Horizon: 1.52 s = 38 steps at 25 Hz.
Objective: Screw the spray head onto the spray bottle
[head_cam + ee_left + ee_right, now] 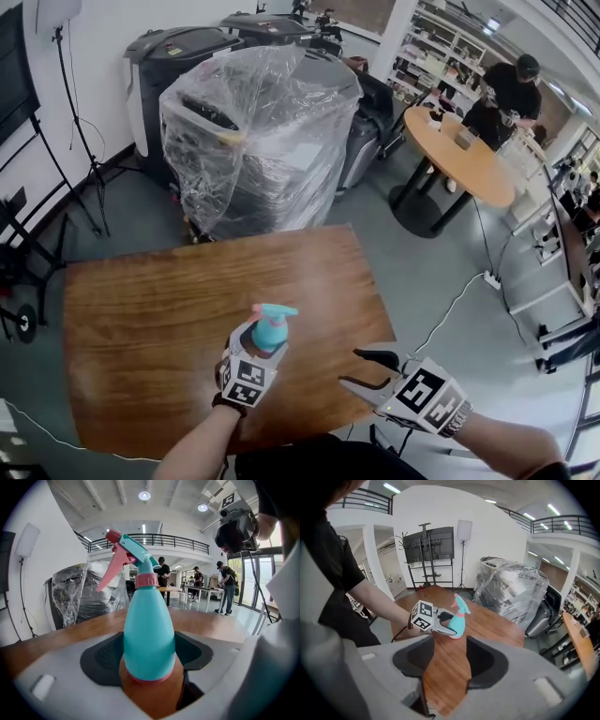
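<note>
Spray bottle [272,337] first: in the head view it stands upright between the jaws of my left gripper [262,330], over the near part of the wooden table [159,319], with the spray head [277,310] on top of it. My right gripper [354,367] hangs off to the right near the table's front corner, well apart from the bottle, its 2 jaws spread. Behind the table stands a big machine wrapped in clear plastic [258,131]. Further back a person [506,94] stands at a round table [459,155].

In the left gripper view the spray bottle [149,634] fills the middle. It has a teal body, a pink collar [147,580] and a teal spray head [136,550] with a pink trigger [112,571] on the left side. The 2 dark pads [105,656] sit against its lower body from either side, so this gripper is pinching the bottle. The pink rim at the base shows against the wood (whether it rests on the table or hangs just above it, I can't tell from here).

In the right gripper view the right gripper [445,667] has its jaws standing apart, and only bare table [445,677] shows between them. Further along the wood, the left gripper [449,624] grips the spray bottle [458,623] low on its body, and the wrapped machine [511,592] stands beyond the table's far edge.
</note>
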### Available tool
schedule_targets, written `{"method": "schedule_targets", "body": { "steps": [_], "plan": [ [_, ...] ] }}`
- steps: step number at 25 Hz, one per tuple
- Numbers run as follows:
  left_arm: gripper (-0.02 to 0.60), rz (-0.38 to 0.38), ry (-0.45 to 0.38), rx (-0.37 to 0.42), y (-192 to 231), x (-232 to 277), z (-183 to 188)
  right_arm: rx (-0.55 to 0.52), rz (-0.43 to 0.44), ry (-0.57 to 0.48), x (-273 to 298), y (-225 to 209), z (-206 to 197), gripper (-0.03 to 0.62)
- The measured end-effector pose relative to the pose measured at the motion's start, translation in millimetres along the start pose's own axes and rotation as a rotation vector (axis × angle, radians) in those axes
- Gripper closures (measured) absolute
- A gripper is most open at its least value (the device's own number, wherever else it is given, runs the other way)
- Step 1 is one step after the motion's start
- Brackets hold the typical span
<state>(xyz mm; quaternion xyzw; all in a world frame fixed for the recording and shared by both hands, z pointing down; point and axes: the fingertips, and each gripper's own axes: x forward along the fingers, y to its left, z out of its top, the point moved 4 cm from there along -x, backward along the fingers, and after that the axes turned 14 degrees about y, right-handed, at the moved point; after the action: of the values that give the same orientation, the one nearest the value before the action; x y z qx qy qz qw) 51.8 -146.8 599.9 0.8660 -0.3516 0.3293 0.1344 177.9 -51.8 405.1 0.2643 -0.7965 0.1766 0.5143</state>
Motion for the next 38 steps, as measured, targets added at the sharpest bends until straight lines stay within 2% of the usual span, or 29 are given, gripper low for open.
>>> {"method": "schedule_targets", "body": {
  "steps": [6, 9, 13, 15, 17, 19, 21, 24, 26, 32, 38],
  "plan": [
    [0.217, -0.006, 0.05, 0.008, 0.5, 2.9, -5.3, 0.024, 0.018, -0.041, 13.9, 8.4, 5.6, 0.42],
    [0.146, -0.019, 0.09, -0.003, 1.0, -1.0, -13.3, 0.036, 0.019, -0.088, 21.5, 15.6, 11.4, 0.443],
    [0.144, -0.014, 0.113, -0.051, 3.9, -31.0, -29.9, 0.065, 0.008, -0.178, 33.8, 26.7, 23.4, 0.501],
    [0.191, -0.012, 0.096, -0.082, 3.4, -55.5, -30.8, 0.084, -0.009, -0.223, 38.0, 32.5, 31.9, 0.565],
    [0.277, -0.016, 0.064, -0.101, 0.9, -81.8, -24.8, 0.108, -0.019, -0.268, 43.1, 39.3, 40.5, 0.602],
    [0.348, -0.027, 0.029, -0.108, -4.2, -106.6, -12.8, 0.132, -0.021, -0.303, 47.4, 47.0, 48.1, 0.602],
    [0.445, -0.057, -0.011, -0.119, -11.8, -127.7, 2.7, 0.152, -0.026, -0.33, 50.6, 54.6, 53.5, 0.602],
    [0.511, -0.1, -0.058, -0.112, -19.2, -149.7, 20.2, 0.191, -0.051, -0.359, 56.7, 63.2, 56.3, 0.602],
    [0.571, -0.113, -0.061, -0.104, -20.8, -157.5, 23.6, 0.224, -0.076, -0.374, 58.1, 66.7, 56.7, 0.602],
    [0.571, -0.17, -0.075, -0.05, -26.8, -172.7, 31.2, 0.293, -0.099, -0.455, 57.2, 82.0, 58.7, 0.602],
    [0.569, -0.203, -0.089, -0.024, -29.6, -183.5, 32.4, 0.344, -0.15, -0.469, 56.0, 94.5, 55.9, 0.603]
  ]
}}
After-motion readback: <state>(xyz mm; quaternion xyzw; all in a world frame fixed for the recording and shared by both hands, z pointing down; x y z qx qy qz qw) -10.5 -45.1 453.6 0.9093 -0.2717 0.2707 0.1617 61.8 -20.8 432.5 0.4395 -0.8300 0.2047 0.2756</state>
